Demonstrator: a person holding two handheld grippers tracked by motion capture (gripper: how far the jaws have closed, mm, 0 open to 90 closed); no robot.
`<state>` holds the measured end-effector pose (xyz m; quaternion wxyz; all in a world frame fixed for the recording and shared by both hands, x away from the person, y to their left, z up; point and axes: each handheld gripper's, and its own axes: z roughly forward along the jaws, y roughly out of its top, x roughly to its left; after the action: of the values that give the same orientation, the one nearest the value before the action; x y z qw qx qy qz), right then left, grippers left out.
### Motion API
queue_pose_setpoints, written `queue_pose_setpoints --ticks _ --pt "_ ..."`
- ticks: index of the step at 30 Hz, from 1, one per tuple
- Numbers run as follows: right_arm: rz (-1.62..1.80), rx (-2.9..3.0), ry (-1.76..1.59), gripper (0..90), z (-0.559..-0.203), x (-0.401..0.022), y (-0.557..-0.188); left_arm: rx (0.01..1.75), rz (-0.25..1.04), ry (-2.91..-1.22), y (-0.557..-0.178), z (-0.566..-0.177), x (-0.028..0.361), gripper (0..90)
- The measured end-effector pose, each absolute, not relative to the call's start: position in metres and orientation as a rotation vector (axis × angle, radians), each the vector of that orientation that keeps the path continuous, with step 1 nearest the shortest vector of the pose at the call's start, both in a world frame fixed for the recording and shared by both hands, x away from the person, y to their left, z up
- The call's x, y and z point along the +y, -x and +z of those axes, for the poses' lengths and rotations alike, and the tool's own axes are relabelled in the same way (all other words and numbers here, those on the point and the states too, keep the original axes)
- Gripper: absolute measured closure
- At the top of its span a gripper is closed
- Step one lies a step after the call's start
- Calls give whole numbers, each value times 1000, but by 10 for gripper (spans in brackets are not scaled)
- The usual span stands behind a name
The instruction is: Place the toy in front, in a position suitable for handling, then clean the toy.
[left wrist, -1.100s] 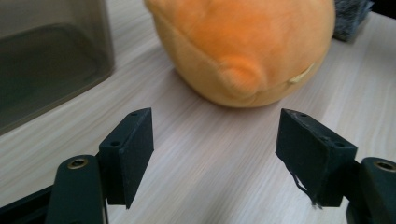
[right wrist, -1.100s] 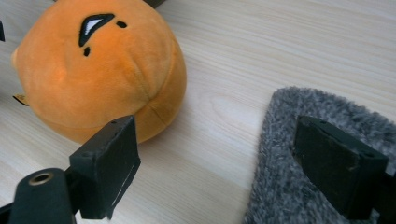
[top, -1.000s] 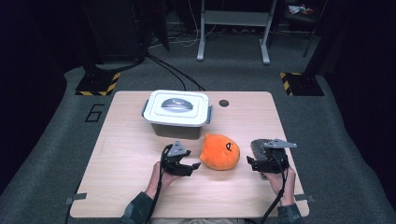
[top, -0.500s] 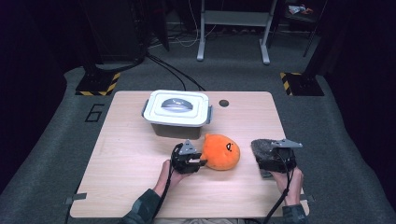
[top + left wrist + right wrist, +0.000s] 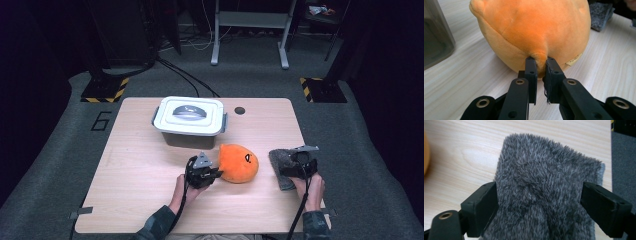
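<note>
An orange plush toy [image 5: 239, 162] lies on the wooden table [image 5: 135, 165], in front of the white lidded box. My left gripper [image 5: 216, 172] sits at the toy's left side. In the left gripper view its jaws have just been closing, and the gripper [image 5: 541, 61] now pinches a fold of the orange plush [image 5: 531, 25]. A grey fuzzy cloth [image 5: 278, 158] lies flat to the right of the toy. My right gripper [image 5: 295, 165] hovers over it, open. In the right gripper view the jaws of my right gripper [image 5: 539, 192] straddle the grey cloth [image 5: 541, 170].
A white box with a grey-handled lid [image 5: 189, 116] stands at the back middle of the table, its dark wall [image 5: 436, 37] close to the toy. A small round hole [image 5: 239, 110] sits beside it. The table's right edge is near the cloth.
My left gripper moved right to the plush toy and closed on its fabric. My right gripper shifted slightly right and lower over the grey cloth, jaws unchanged.
</note>
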<state>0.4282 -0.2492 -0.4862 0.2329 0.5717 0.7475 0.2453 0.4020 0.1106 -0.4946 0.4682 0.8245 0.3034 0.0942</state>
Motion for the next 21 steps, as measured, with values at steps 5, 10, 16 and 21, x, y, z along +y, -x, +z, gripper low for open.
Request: queue_pose_setpoints --ticks 5,10,16,21 --pt "581 2074 -1628 240 -497 -254 -444 734 218 -2022 -406 -489 107 821" --pt "669 2094 -1663 427 -503 -258 -444 711 247 -2060 -399 -487 101 823" --pt "754 2053 -1667 716 -504 -258 -434 710 252 -2033 -393 -492 100 823" --pt "794 2020 -1697 752 -503 -259 -432 705 240 -2017 -394 -494 102 823"
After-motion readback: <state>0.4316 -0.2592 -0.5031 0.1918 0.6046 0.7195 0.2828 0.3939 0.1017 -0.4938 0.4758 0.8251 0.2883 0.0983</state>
